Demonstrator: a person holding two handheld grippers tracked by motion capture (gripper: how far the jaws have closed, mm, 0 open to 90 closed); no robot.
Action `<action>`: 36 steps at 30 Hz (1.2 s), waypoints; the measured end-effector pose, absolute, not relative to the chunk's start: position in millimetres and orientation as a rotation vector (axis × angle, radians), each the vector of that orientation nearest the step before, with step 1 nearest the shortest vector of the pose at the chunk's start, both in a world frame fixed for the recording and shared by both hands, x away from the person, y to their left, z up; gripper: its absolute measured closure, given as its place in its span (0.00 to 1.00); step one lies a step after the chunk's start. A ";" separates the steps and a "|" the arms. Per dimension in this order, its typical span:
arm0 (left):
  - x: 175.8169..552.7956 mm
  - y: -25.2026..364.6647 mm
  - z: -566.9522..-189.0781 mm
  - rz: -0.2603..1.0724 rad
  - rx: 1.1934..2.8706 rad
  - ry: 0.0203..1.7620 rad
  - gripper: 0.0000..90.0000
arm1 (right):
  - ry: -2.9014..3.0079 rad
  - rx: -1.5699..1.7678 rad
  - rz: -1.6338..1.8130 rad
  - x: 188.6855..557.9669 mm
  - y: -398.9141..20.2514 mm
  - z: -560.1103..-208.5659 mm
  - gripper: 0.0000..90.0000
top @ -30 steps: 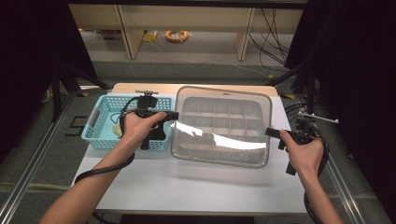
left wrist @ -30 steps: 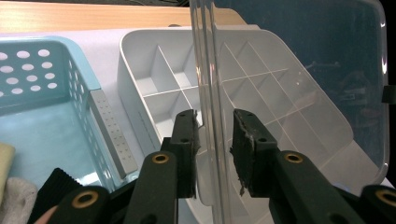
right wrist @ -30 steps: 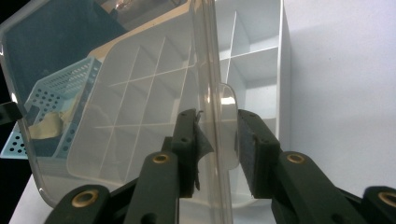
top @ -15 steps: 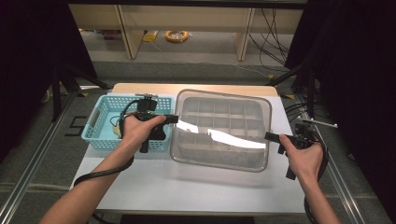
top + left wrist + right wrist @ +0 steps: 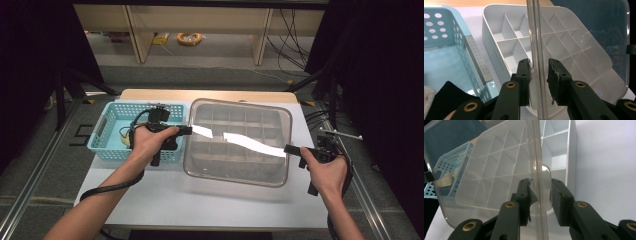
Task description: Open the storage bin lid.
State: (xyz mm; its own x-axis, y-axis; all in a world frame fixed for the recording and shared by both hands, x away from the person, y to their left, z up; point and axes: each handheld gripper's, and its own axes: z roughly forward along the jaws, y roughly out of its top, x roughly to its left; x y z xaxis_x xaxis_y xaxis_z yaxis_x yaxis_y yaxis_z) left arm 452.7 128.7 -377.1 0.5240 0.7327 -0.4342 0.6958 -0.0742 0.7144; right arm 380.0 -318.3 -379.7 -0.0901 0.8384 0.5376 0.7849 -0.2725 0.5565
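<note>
A clear plastic lid (image 5: 235, 145) hangs level just above a white box with many compartments (image 5: 506, 47), held at both short ends. My left gripper (image 5: 187, 131) is shut on the lid's left rim. In the left gripper view the rim of the lid (image 5: 579, 50) runs upright between the pads of my left gripper (image 5: 538, 75). My right gripper (image 5: 289, 149) is shut on the right rim. In the right gripper view my right gripper (image 5: 540, 195) clamps the lid (image 5: 494, 175) by a small tab, with the box (image 5: 556, 147) behind.
A light blue perforated basket (image 5: 112, 125) stands left of the box, close under my left hand, with something pale lying in it. The white table (image 5: 200, 200) reaches to the near edge. Dark curtains flank both sides, and shelving stands on the floor beyond.
The lid and both grippers have drifted slightly toward the near edge of the table. Both grips look the same.
</note>
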 end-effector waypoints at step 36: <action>433.3 121.8 -393.3 0.018 1.833 1.165 0.80 | 1.850 2.110 1.319 357.0 -325.8 -395.3 0.78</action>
